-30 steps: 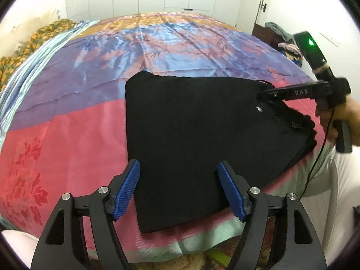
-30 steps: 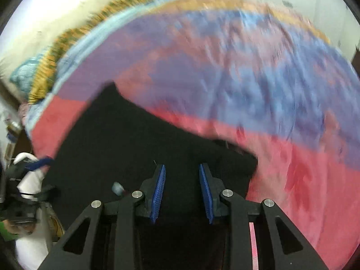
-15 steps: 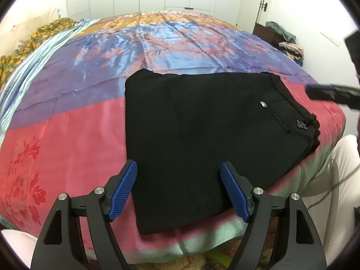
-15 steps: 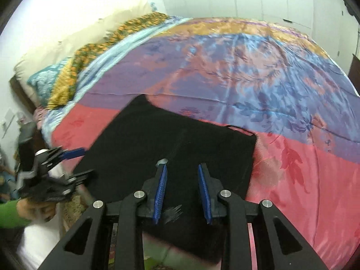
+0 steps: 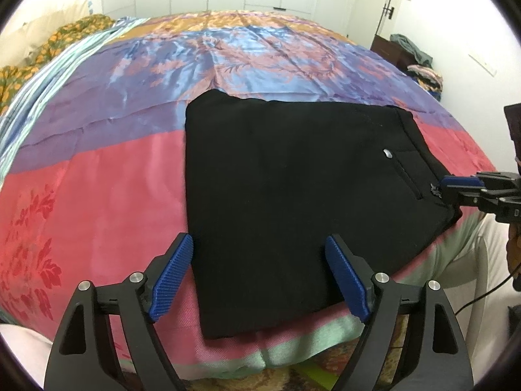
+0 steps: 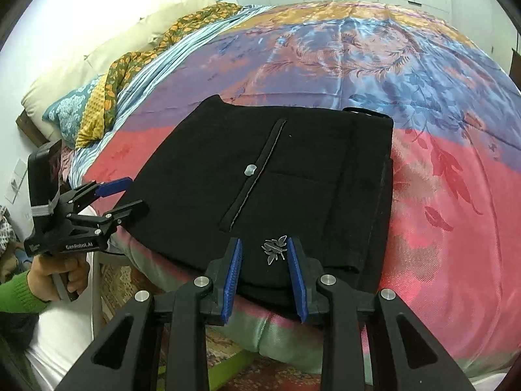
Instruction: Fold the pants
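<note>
The black pants [image 5: 293, 189] lie folded into a flat rectangle on the bed, waist end to the right. My left gripper [image 5: 259, 244] hovers over their near left corner. Its jaws are opening wide and its pads press on nothing. In the right wrist view the pants [image 6: 293, 169] show a pocket button [image 6: 249, 170] and a metal leaf ornament [image 6: 275, 249]. My right gripper [image 6: 263, 244] hangs just above that ornament at the waist's near edge, with a narrow gap between its pads and no cloth in them. It appears as the right gripper [image 5: 456, 185] in the left wrist view.
A satin bedspread [image 5: 130, 163] in pink, purple and blue covers the bed; its near edge drops off just behind both grippers. Pillows [image 6: 81, 75] lie at the far left. A dresser with clothes [image 5: 410, 55] stands by the door. A green sleeve [image 6: 19, 293] holds the left gripper [image 6: 127, 195].
My right gripper left the pants' far waist corner, swung out right, and now sits at the waist's near corner. The left gripper's jaws have spread wider; it stayed in place.
</note>
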{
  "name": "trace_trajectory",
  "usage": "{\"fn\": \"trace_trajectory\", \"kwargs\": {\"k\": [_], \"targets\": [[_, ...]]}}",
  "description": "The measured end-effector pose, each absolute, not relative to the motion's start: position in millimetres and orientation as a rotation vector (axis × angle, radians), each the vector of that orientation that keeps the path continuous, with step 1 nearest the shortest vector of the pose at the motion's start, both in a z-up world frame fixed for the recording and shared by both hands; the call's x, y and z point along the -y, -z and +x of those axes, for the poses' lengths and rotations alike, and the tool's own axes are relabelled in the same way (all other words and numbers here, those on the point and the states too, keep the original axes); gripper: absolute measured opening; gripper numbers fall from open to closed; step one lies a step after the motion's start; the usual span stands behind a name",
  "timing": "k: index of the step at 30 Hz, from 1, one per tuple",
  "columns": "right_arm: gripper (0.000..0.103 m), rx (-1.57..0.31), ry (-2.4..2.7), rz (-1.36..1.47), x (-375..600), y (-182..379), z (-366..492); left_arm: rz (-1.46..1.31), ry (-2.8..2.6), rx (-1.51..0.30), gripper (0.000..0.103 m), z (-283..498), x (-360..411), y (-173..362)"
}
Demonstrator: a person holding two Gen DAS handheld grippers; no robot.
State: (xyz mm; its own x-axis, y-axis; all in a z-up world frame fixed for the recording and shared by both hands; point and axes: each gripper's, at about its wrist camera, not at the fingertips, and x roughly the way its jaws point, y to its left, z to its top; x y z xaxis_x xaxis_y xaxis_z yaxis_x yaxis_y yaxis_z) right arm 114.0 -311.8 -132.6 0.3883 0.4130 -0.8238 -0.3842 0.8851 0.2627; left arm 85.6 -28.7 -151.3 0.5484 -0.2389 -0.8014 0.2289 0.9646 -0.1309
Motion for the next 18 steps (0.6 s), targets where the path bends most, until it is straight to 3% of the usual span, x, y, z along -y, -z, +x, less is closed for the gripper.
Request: {"fn": "trace_trajectory", "kwargs": {"k": [9, 18], "targets": [[0.03, -0.968, -0.527, -0.05, 296.8, 94.4, 83.1, -0.03, 0.27, -0.888, 0.084, 79.1, 25.8, 138.2], [0.03, -1.128, -0.476, 0.027, 306.6, 145.6, 79.8, 0.011, 0.274, -0.909, 0.084, 78.6, 31.3, 141.3]]}}
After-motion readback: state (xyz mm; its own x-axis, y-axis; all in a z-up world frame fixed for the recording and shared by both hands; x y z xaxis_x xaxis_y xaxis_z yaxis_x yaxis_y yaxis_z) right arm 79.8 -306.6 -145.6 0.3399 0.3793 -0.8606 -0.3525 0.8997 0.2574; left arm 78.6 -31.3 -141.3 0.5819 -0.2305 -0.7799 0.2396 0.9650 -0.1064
